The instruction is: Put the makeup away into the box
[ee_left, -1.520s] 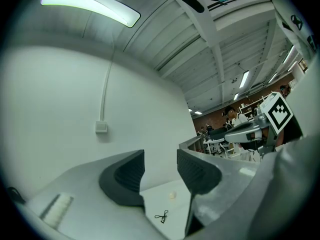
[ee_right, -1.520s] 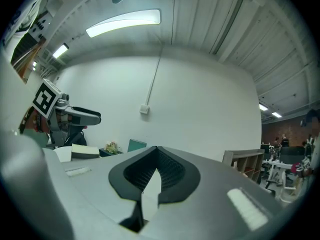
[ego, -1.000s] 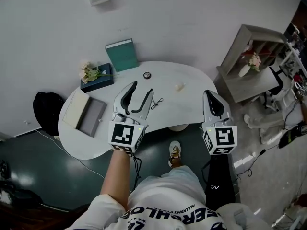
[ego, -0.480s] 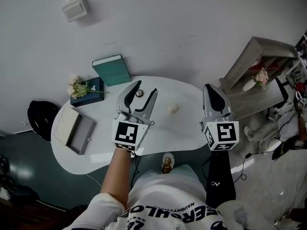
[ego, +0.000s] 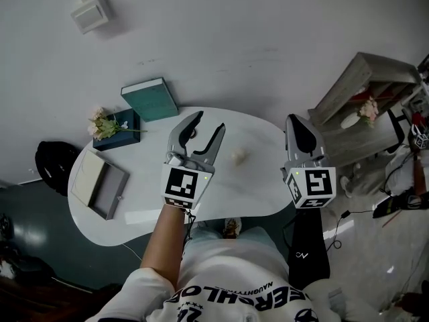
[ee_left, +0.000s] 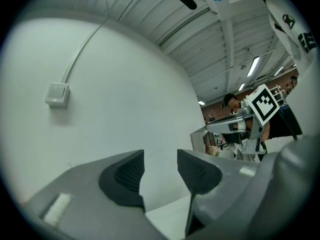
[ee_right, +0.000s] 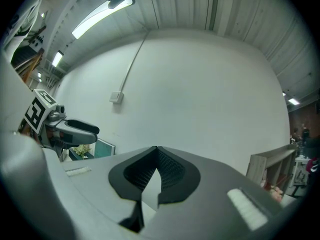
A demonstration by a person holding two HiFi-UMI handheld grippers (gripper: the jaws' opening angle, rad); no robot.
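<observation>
1. Above the white table [ego: 261,183], the left gripper [ego: 209,121] has its jaws apart and empty; the right gripper's [ego: 293,118] jaws meet.
2. Makeup [ego: 238,156] lies between them; the open box [ego: 100,180] sits at the left end.
3. Farther: flowers [ego: 100,121], teal book [ego: 151,99], wall [ego: 234,39]; shelf [ego: 348,99] rightward.

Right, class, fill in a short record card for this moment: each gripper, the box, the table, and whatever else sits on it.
left gripper: fingers apart, nothing between them, held over the table
right gripper: fingers together, empty
box: open, at the table's left end
table: white, curved edge
small cream item: loose near the table's middle
teal book: far edge
flowers: on a dark case beside the book
</observation>
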